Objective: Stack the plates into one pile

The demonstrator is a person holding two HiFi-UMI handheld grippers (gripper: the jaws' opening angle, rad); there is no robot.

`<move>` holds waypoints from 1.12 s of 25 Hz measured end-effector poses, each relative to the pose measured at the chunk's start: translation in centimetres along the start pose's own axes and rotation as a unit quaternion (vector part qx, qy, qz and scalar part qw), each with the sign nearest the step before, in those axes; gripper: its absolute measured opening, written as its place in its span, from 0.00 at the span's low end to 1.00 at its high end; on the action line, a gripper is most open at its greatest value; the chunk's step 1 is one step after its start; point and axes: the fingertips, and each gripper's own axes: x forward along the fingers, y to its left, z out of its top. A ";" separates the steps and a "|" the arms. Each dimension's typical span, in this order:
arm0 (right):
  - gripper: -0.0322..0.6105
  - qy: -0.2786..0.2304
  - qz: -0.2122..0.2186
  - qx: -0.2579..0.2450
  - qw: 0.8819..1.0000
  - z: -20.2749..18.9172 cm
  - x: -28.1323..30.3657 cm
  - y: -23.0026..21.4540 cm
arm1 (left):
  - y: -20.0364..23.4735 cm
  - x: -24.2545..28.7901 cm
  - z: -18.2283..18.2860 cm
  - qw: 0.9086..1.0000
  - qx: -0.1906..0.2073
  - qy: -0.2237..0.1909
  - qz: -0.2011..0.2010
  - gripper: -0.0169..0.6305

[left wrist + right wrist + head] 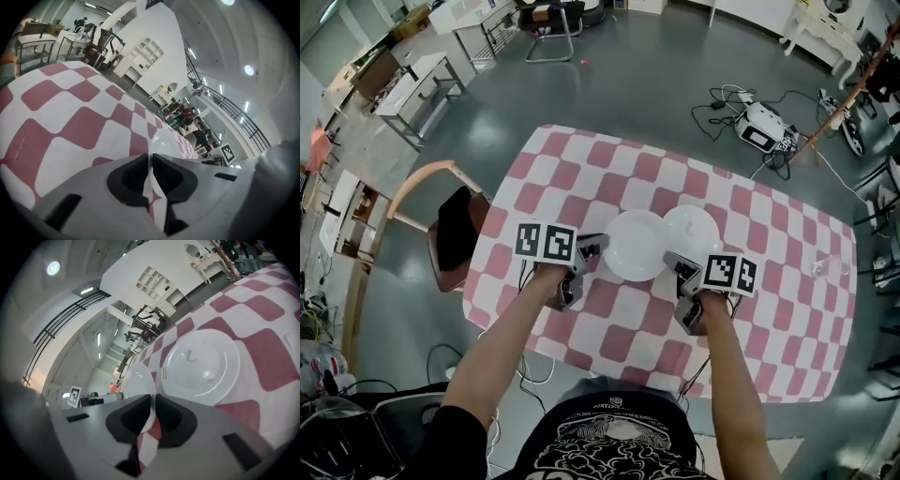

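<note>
Near the middle of the table (581, 169), a little toward its near edge, a white plate (636, 246) is held between both tools. The left gripper (598, 247) is pinched shut on its left rim and the right gripper (677, 264) on the rim opposite, each set of jaws clamped on just the thin lip. From where I stand the plate looks clear of the checked cloth, and its far-right edge overlaps the second plate (694, 230), which lies flat on the table just beside it.

The worry is those grips. Glazed china caught by so little rim could slide out of the pads if either hand tugs outward or twists. If one hand rises ahead of the other, the plate tips and its weight goes onto a single pinch. Carried across too low, its underside could strike the resting plate's rim and shove or chip it. Let go off-centre, it would sit crooked and could rock off the pile.

A clear glass (830, 267) stands near the right edge, well apart, and a chair (455, 234) waits at the left edge. Neither looks in harm's way.
</note>
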 end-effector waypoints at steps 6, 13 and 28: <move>0.11 -0.029 -0.013 0.007 0.999 2.3 -2.5 -2.0 | -2.5 3.1 0.9 1.000 0.015 0.010 -0.018 0.08; 0.11 -0.053 -0.032 0.017 0.998 4.5 -4.9 -4.7 | -5.1 6.8 1.9 0.999 0.039 0.026 -0.023 0.08; 0.11 -0.058 -0.065 0.041 0.995 6.6 -5.8 -10.0 | -5.5 12.9 1.8 0.997 0.041 0.058 -0.007 0.08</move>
